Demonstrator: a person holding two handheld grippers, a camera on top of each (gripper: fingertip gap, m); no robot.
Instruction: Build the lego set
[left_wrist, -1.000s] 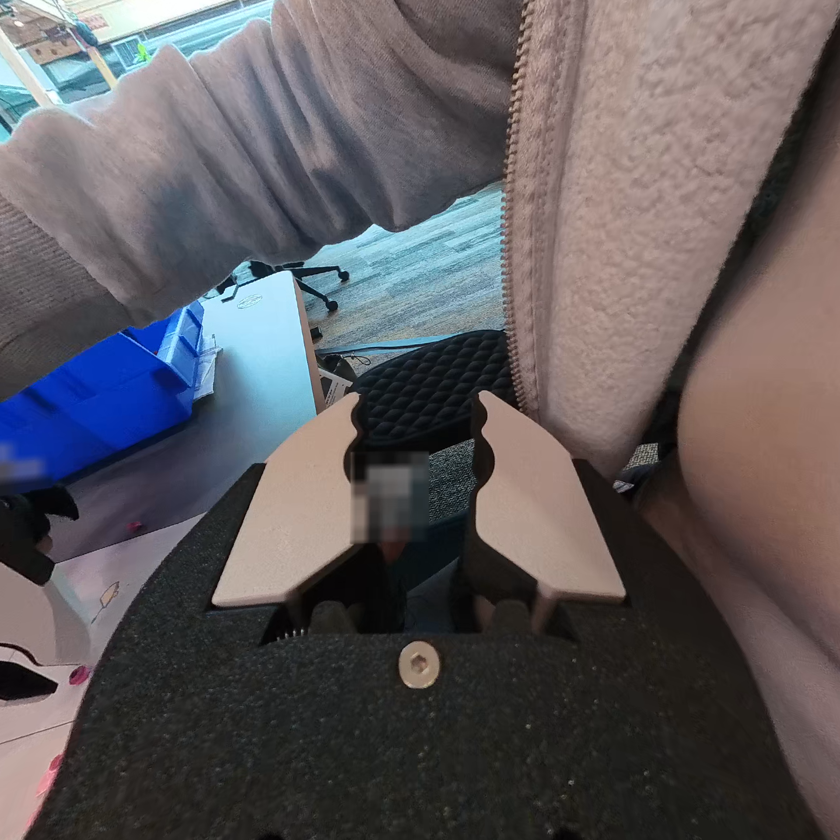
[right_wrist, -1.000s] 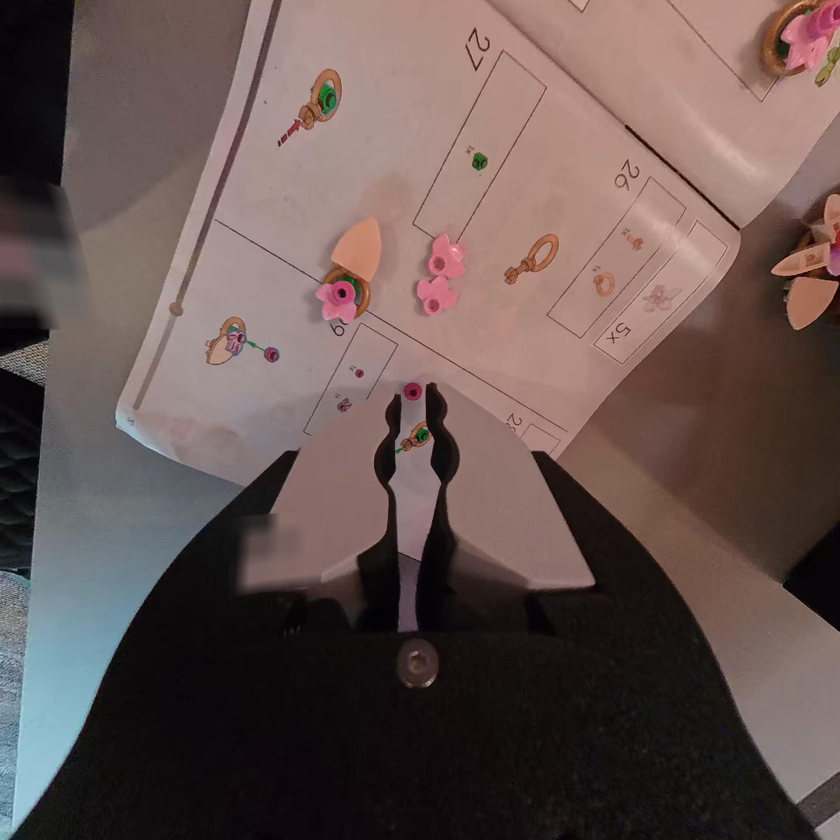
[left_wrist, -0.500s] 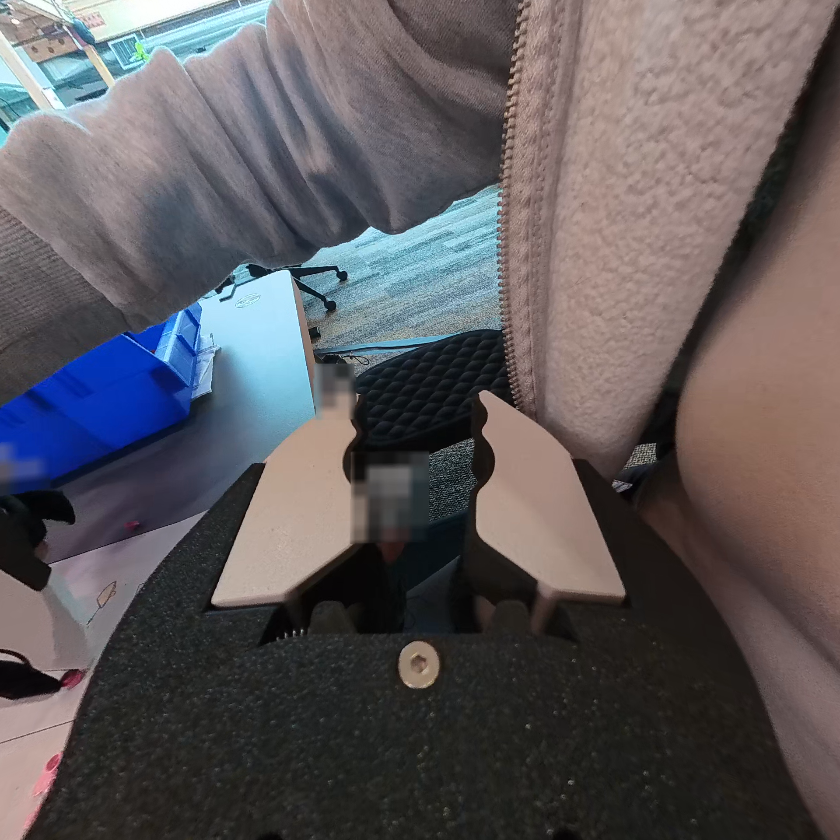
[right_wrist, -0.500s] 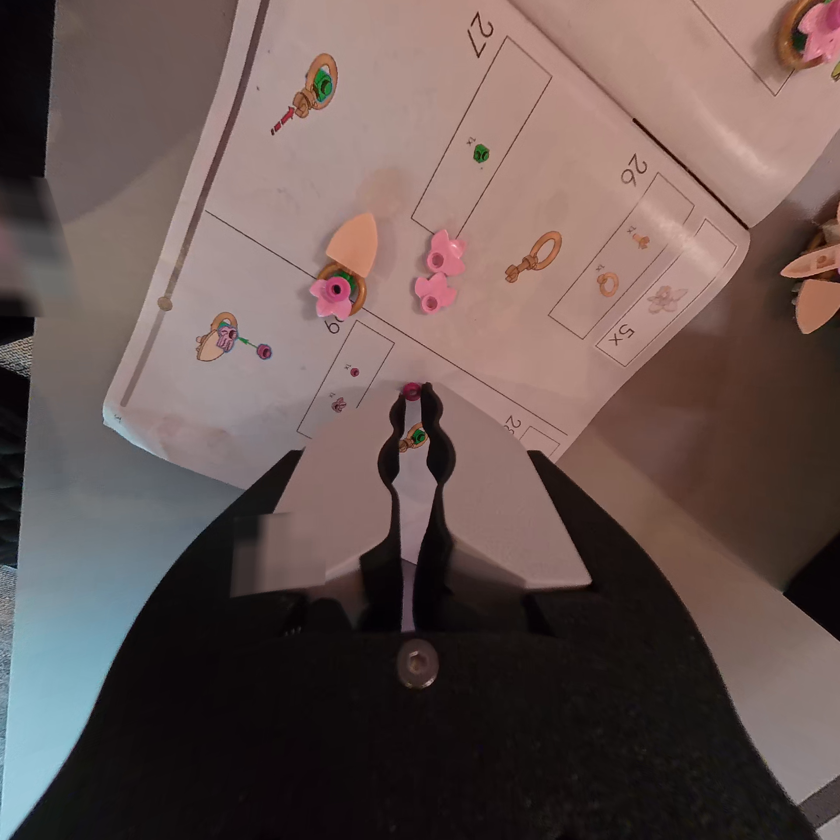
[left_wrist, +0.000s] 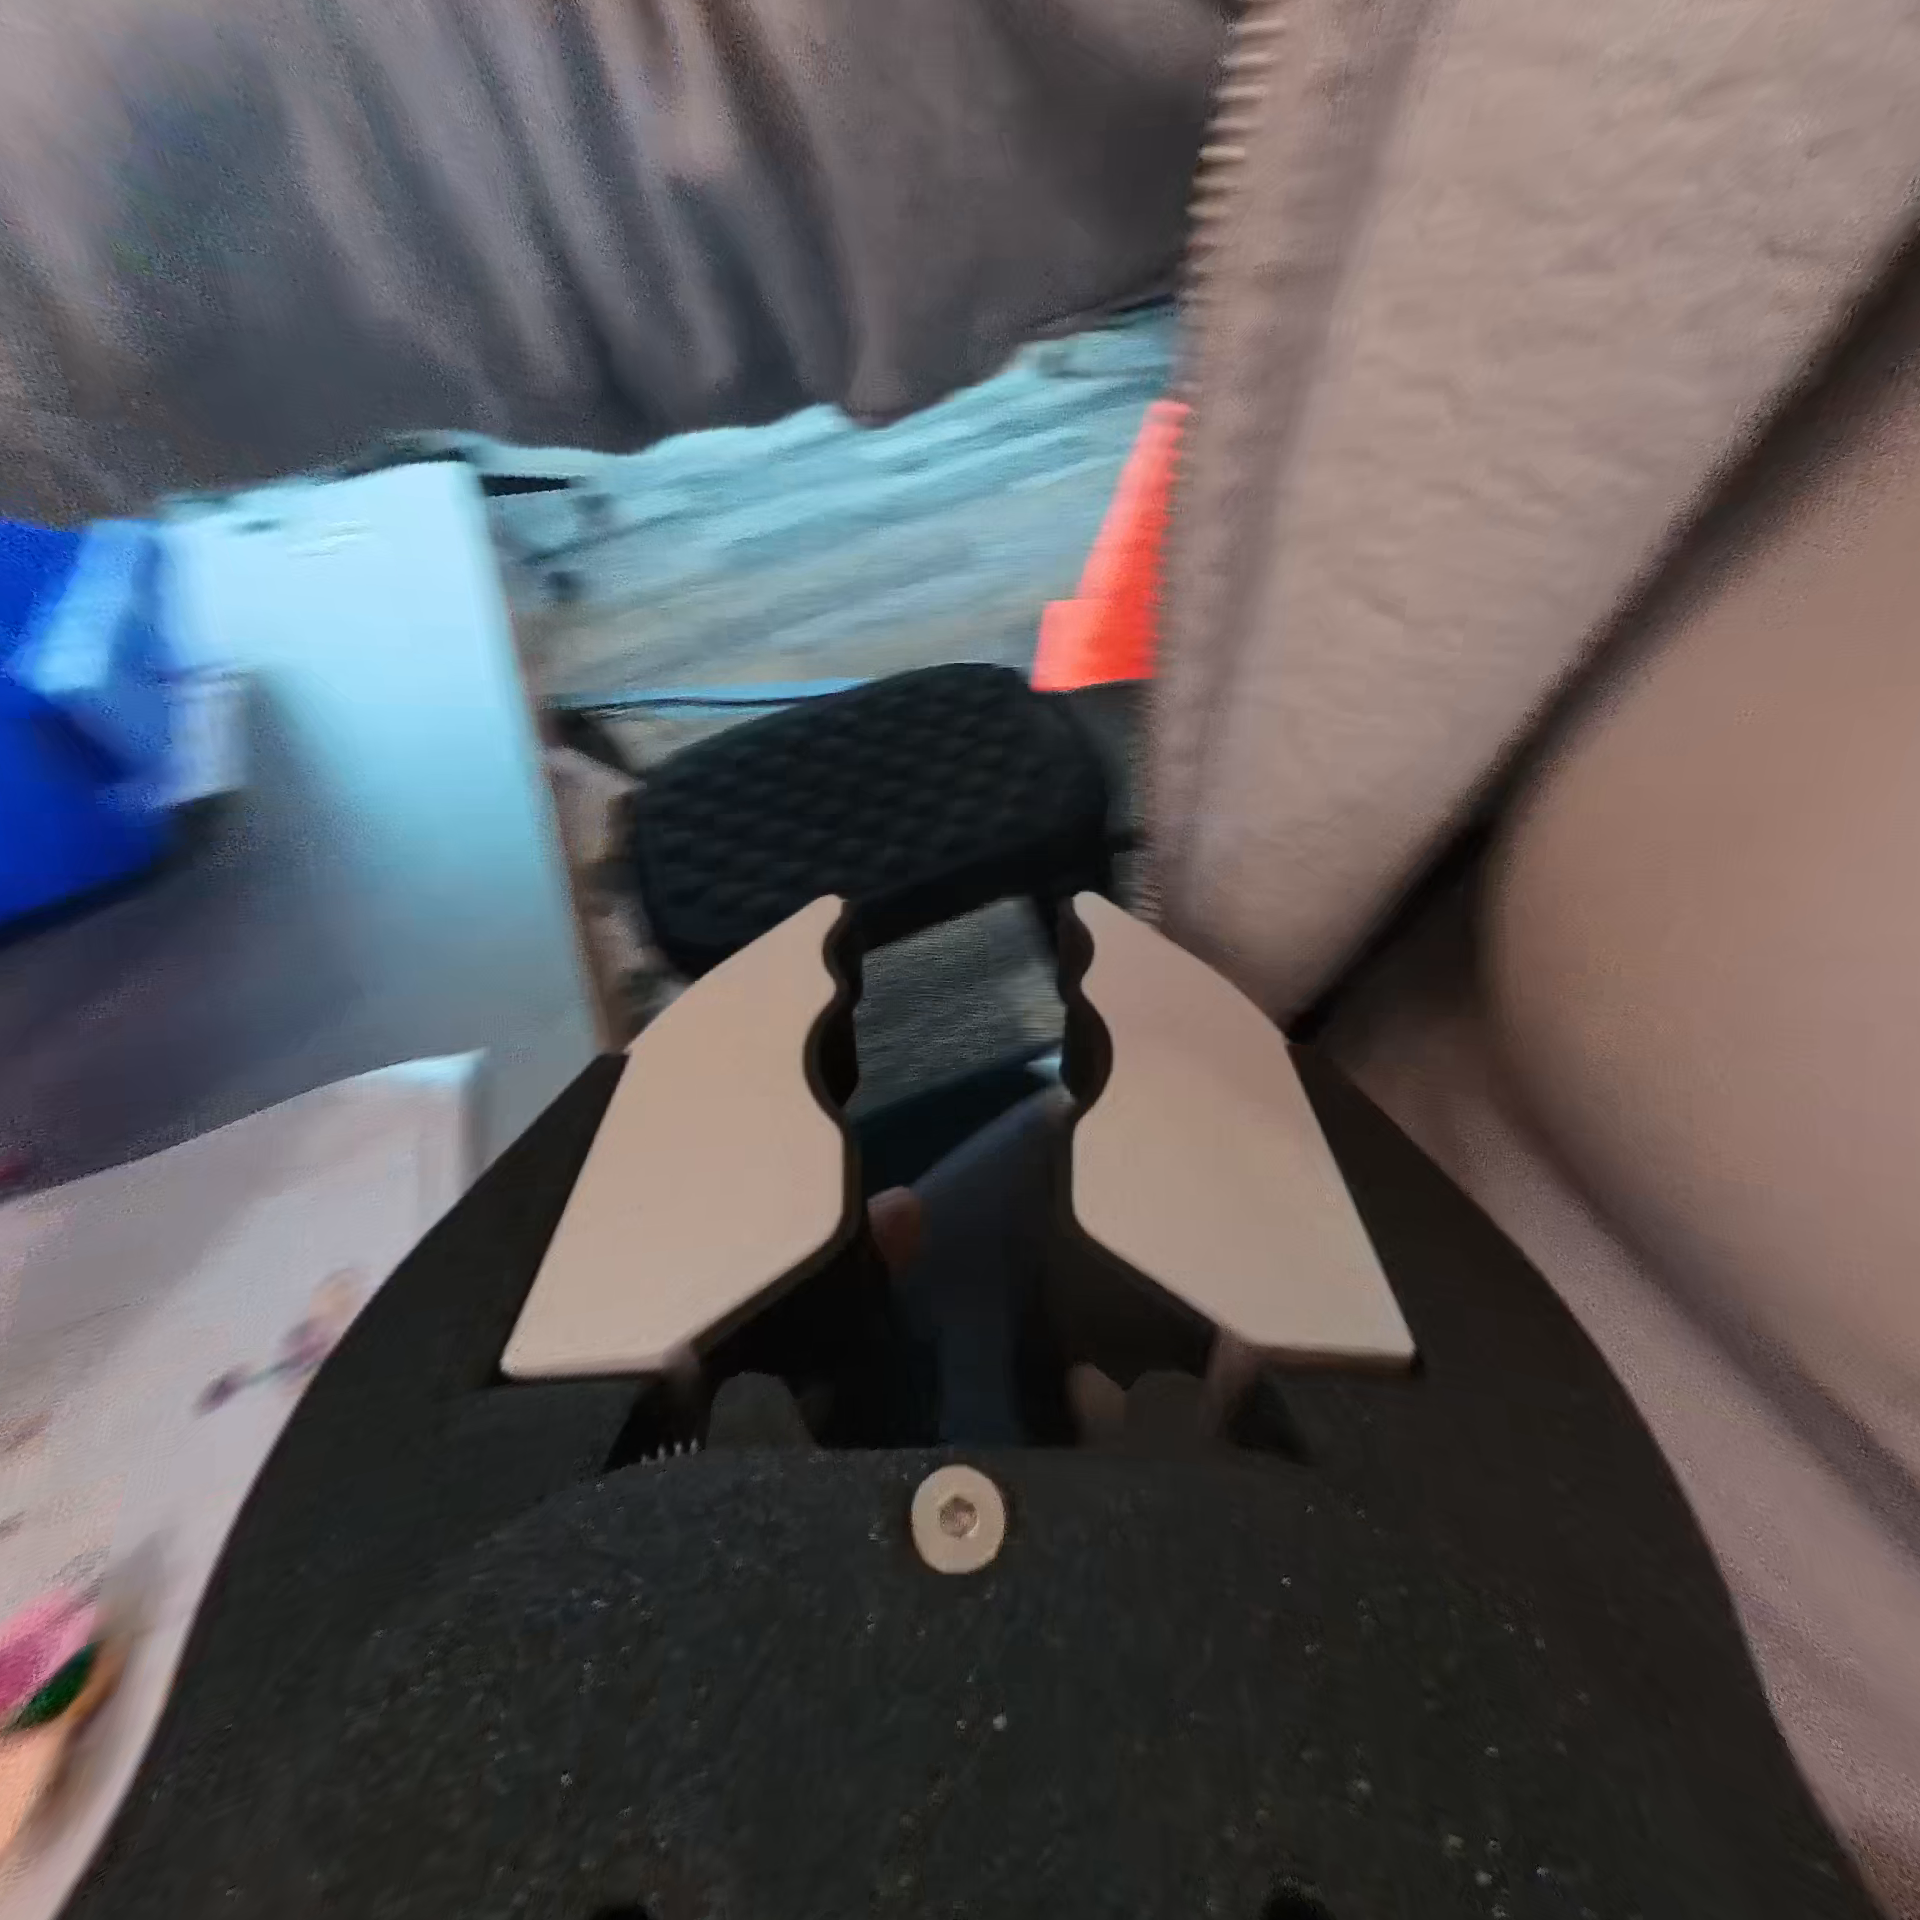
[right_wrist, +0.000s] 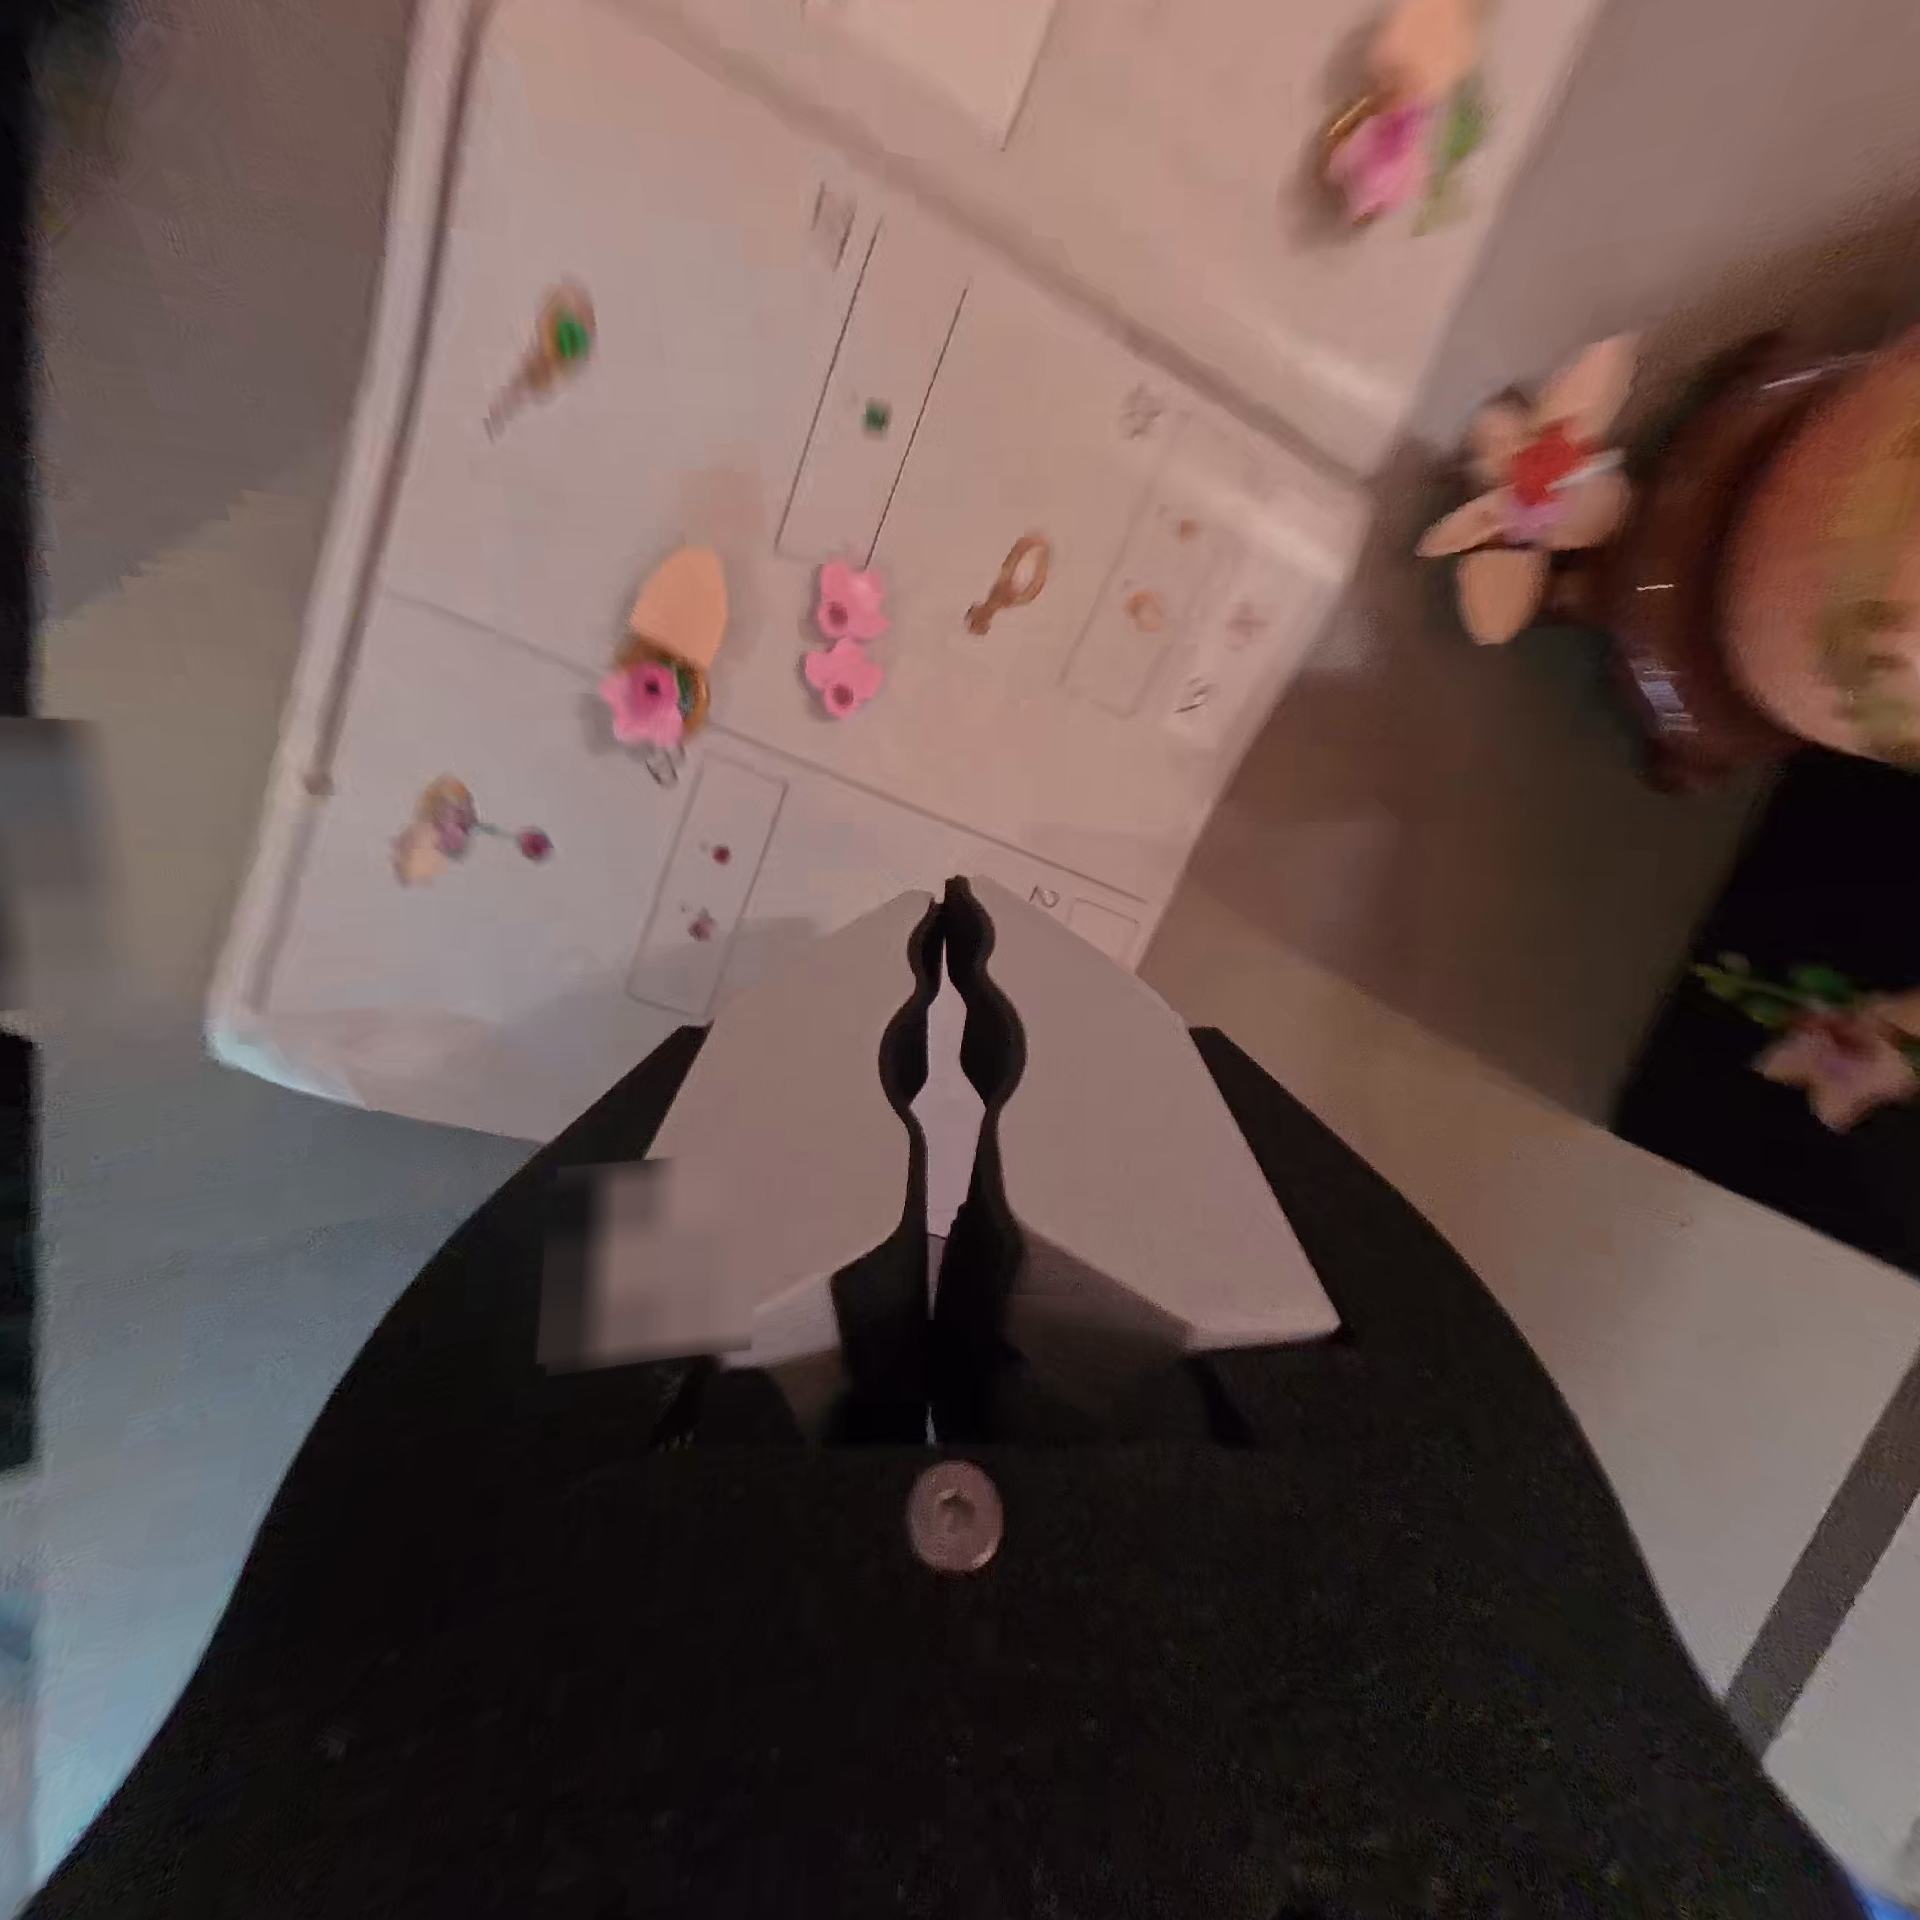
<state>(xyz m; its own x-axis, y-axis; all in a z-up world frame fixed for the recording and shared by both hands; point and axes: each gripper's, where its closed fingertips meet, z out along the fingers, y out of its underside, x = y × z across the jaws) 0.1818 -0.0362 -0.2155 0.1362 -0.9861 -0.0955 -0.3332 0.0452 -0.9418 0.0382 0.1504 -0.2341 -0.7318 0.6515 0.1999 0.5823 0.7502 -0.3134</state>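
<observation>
Left wrist view: a blue bin (left_wrist: 62, 717) is being shown at the left edge, a black quilted cushion (left_wrist: 862, 800) at centre, and the left gripper (left_wrist: 961, 914) is being held spread, with nothing between its fingers. Right wrist view: two pink flower pieces (right_wrist: 847, 639) are lying on an instruction sheet (right_wrist: 623, 312) at centre, and the right gripper (right_wrist: 951, 899) is being held pressed together just below them; whether anything is pinched cannot be told.

Office-type workroom: carpeted floor (left_wrist: 831, 540), white counter (left_wrist: 364, 675), blue storage bin (left_wrist: 62, 748) at left, black chair seat (left_wrist: 862, 790).
</observation>
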